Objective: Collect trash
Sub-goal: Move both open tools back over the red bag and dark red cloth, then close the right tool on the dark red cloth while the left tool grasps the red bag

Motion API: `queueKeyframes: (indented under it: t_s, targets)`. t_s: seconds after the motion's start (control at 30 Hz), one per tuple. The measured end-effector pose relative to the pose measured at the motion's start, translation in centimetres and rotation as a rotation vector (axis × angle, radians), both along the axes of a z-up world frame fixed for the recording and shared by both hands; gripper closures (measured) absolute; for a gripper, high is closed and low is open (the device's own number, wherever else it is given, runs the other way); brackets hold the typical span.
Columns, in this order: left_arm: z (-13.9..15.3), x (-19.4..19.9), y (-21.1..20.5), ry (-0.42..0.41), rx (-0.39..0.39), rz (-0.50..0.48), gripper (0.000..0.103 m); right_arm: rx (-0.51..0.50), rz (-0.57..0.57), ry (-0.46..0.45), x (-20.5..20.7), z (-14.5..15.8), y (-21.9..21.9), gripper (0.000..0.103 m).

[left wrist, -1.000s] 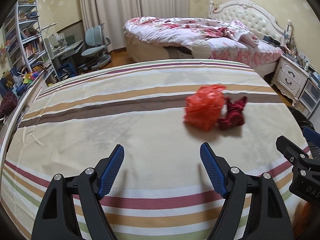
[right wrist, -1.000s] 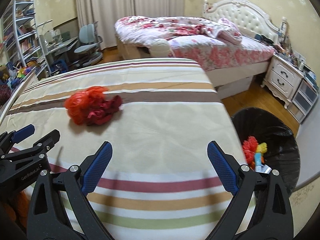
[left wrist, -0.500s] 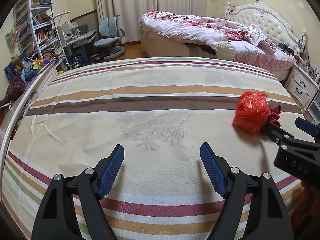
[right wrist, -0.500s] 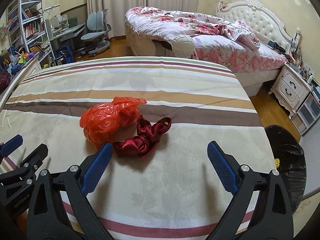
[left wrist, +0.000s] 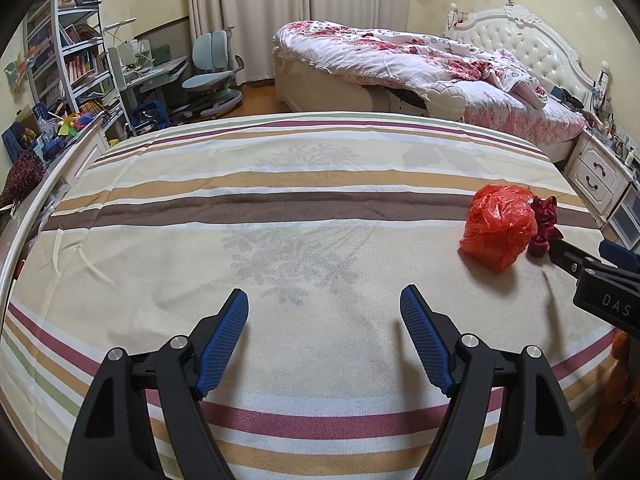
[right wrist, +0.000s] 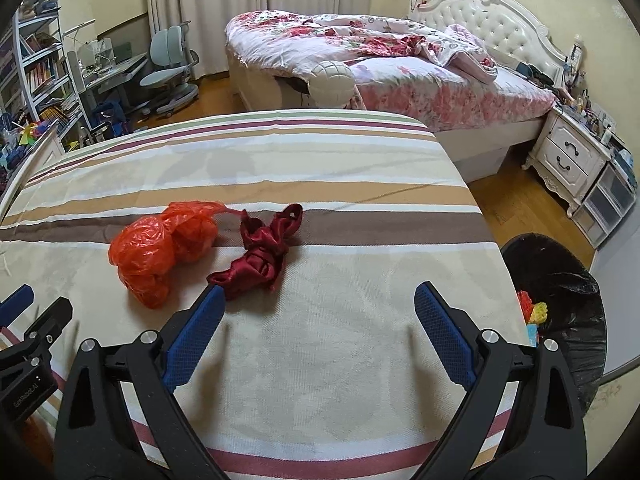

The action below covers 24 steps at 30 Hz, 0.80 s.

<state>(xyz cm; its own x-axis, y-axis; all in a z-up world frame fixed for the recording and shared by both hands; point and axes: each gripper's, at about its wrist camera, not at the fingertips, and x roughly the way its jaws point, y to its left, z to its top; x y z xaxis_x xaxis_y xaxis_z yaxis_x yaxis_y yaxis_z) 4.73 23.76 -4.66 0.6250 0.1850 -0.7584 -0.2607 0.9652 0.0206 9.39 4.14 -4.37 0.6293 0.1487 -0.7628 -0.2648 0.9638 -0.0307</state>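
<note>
Striped bedspread (right wrist: 320,360) covers the work surface; a floral bed (right wrist: 380,60) stands far behind. Orange plastic bag (right wrist: 154,254), crumpled, lies left of centre, its twisted neck pointing far-right toward the dark red fabric (right wrist: 260,258), whose long axis runs near-left to far-right. Right gripper (right wrist: 316,330): jaws apart, empty, left finger just beside the fabric. Left gripper (left wrist: 324,338): jaws apart, empty. Black bin (right wrist: 560,300) stands right of the bedspread.

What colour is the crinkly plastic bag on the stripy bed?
The bag is bright orange-red. It shows best in the right wrist view, beside a dark red cloth.
</note>
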Motion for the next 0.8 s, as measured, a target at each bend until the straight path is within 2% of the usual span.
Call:
queueKeyframes:
  t_s: [0.07,0.1,0.27,0.43,0.53,0.8]
  targets:
    - [-0.1,0.2,0.0,0.01,0.001,-0.007,0.027,0.001,0.02,-0.006,0.1,0.3,0.6,0.014]
    - [-0.2,0.2,0.0,0.012,0.002,-0.008,0.027,-0.002,0.027,-0.008,0.2,0.3,0.9,0.019]
    - [-0.2,0.2,0.0,0.014,0.003,-0.009,0.027,0.011,0.045,0.006,1.5,0.3,2.1,0.035]
    - [-0.1,0.1,-0.2,0.01,0.014,-0.019,0.027,0.038,0.089,0.059,2.2,-0.5,2.5,0.073]
    - [0.0,0.3,-0.8,0.001,0.015,-0.036,0.027,0.032,0.097,0.051,1.8,-0.5,2.1,0.077]
    - [0.2,0.9,-3.2,-0.012,0.004,-0.1,0.027,0.009,0.058,0.032,1.1,-0.6,-1.2,0.077]
